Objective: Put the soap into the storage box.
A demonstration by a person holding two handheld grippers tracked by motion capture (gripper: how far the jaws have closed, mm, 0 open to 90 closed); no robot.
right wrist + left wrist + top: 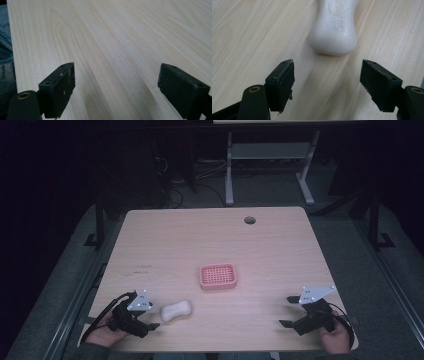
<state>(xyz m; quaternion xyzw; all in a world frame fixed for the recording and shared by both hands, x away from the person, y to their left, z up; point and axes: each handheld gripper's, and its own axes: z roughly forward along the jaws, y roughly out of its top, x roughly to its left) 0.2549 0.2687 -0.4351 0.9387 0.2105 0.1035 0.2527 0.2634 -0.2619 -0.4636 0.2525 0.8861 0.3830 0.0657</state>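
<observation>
A white bar of soap (176,310) lies on the wooden table (210,240) near its front left. In the left gripper view the soap (334,32) has embossed lettering and sits just ahead of the jaws, outside the gap. My left gripper (154,316) (327,75) is open, immediately left of the soap, with nothing between its pads. A pink slotted soap dish (217,276) rests mid-table, up and to the right of the soap. At the front right, my right gripper (286,310) (116,80) stands open over bare wood.
A round cable hole (249,220) pierces the table near its far edge. Beyond the table stands a white desk frame (270,155) on a dark floor. The table's front edge (12,62) runs close to the right gripper, with blue fabric beside it.
</observation>
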